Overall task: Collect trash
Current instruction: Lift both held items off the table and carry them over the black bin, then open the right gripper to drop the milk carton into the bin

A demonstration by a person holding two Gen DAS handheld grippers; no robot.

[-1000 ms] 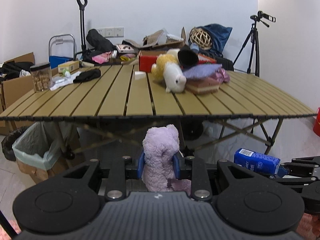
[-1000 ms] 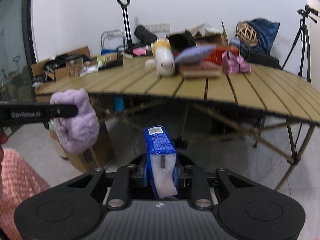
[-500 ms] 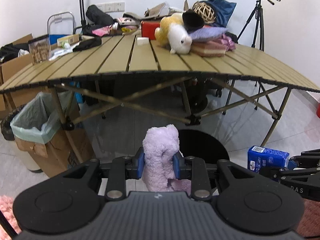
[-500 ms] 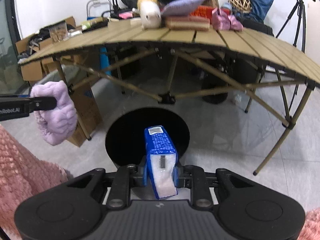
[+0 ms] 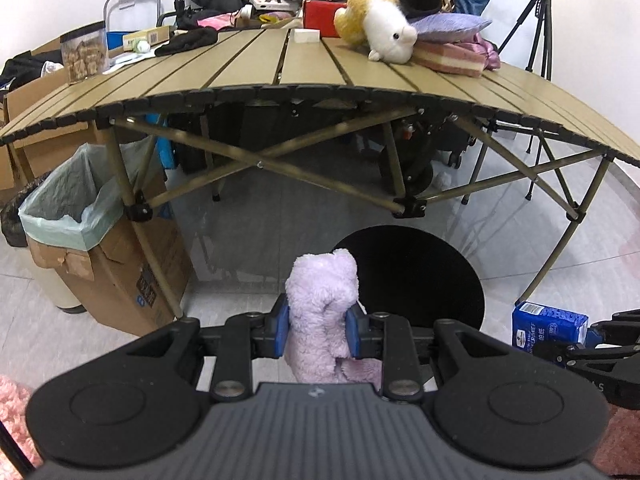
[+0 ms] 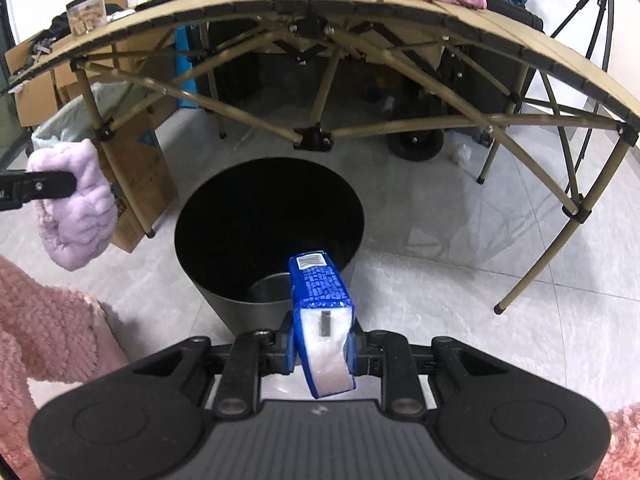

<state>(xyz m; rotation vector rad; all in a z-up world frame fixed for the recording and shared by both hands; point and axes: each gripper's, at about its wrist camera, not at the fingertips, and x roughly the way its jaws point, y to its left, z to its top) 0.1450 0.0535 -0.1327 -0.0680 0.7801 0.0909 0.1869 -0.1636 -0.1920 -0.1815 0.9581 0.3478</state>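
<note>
trash here is 2 things, each pinched in a gripper above the floor: a lilac plush (image 5: 320, 312) in the left gripper (image 5: 318, 330) and a blue tissue pack (image 6: 322, 312) in the right gripper (image 6: 322, 346).

a black bin (image 6: 224, 292) stands open on the grey tile floor (image 6: 460, 280), just in front of a folding slat table (image 5: 248, 68). the table's crossed legs (image 5: 280, 164) reach down behind the bin's far rim. to the left of the bin stands a cardboard box (image 5: 120, 276) lined with a pale green bag (image 5: 64, 204), close against a table leg. the tabletop carries a white and yellow plush (image 5: 380, 28), a purple cushion (image 5: 448, 24), a red box (image 5: 320, 16) and a clear jar (image 5: 84, 56). a tripod (image 5: 540, 20) stands at the far right by the wall.

the left blue pads (image 5: 282, 330) press into the plush's middle, its head sticking up past the fingertips, with the bin's mouth just beyond it. the right pads (image 6: 290, 344) clamp the pack near its clear end, its blue end pointing out over the bin's near rim.

both grippers tilt downward toward the bin and sit side by side, near each other. pink fuzzy sleeves (image 6: 44, 340) show at the lower edges of both views.
</note>
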